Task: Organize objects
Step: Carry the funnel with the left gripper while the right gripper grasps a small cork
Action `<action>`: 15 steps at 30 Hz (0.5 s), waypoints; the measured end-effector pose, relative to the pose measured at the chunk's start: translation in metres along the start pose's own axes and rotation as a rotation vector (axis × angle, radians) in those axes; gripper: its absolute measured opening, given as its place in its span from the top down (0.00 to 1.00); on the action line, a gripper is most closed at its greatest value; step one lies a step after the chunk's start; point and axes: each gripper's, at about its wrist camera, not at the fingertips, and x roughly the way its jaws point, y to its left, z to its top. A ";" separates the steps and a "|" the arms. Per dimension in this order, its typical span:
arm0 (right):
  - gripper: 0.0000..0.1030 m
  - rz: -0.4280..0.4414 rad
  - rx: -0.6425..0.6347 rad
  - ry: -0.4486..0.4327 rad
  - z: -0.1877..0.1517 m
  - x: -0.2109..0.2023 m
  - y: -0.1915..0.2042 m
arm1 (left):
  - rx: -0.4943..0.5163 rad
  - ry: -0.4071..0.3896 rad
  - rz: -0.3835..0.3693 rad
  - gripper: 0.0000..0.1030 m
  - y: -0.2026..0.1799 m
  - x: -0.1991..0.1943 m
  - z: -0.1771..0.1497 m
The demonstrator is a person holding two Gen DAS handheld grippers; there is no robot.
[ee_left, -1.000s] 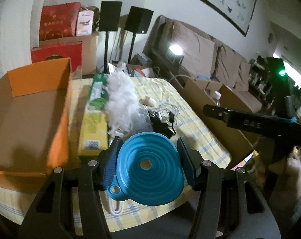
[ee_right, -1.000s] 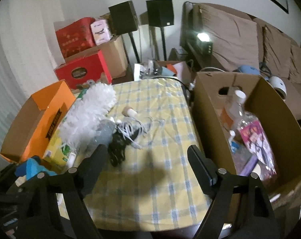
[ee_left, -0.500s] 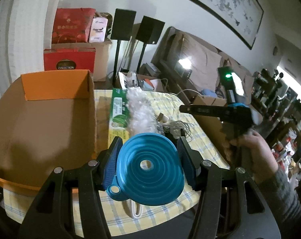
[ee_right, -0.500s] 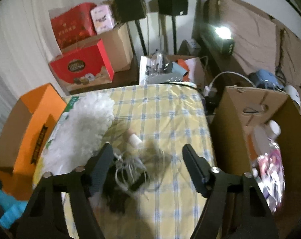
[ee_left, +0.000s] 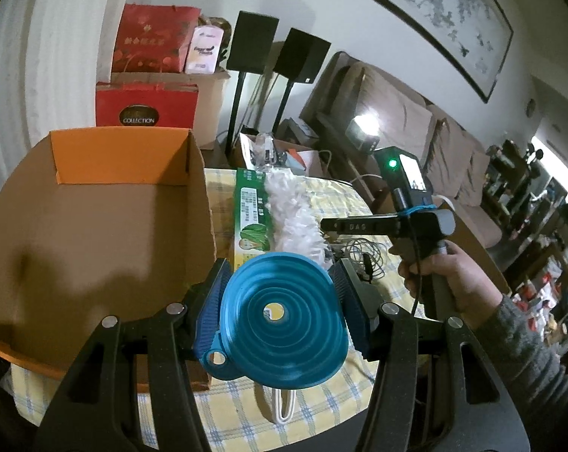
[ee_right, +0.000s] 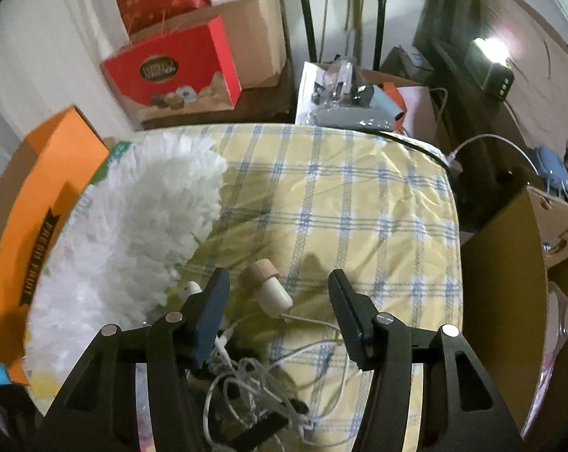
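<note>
My left gripper (ee_left: pixel 282 282) is shut on a blue collapsible funnel (ee_left: pixel 284 320) and holds it above the table's near edge, just right of the open orange cardboard box (ee_left: pixel 95 226). My right gripper (ee_right: pixel 278 290) is open and hangs low over a small white bottle-shaped object with a tan cap (ee_right: pixel 268 290), which lies between its fingers on the yellow checked cloth (ee_right: pixel 340 207). A tangle of white cables (ee_right: pixel 261 388) lies under it. A white fluffy duster (ee_right: pixel 133 226) rests on a green box (ee_left: pixel 252 218).
A brown cardboard box (ee_right: pixel 502 282) with items stands at the table's right. The orange box also shows in the right wrist view (ee_right: pixel 31 207). Red gift boxes (ee_right: pixel 174 71), speaker stands (ee_left: pixel 250 41) and a sofa (ee_left: pixel 396 113) lie beyond the table.
My right gripper has moved forward and down over the white bottle-shaped object and cables. My left gripper has lifted the funnel and drawn nearer the orange box.
</note>
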 end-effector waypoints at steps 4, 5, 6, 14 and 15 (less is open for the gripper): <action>0.58 -0.016 -0.030 0.029 0.001 0.012 0.005 | -0.005 0.003 0.001 0.48 0.002 0.000 0.001; 0.67 -0.024 -0.034 0.038 0.000 0.015 0.005 | -0.006 0.002 0.001 0.48 0.002 0.000 0.002; 0.72 -0.028 -0.035 0.043 -0.001 0.017 0.005 | -0.007 0.002 0.001 0.48 0.002 0.000 0.002; 0.77 -0.044 -0.012 -0.006 -0.001 0.000 0.002 | -0.017 -0.010 0.013 0.48 0.006 -0.007 0.006; 0.77 -0.040 -0.004 -0.014 -0.001 -0.005 0.002 | -0.018 -0.014 0.016 0.48 0.007 -0.010 0.006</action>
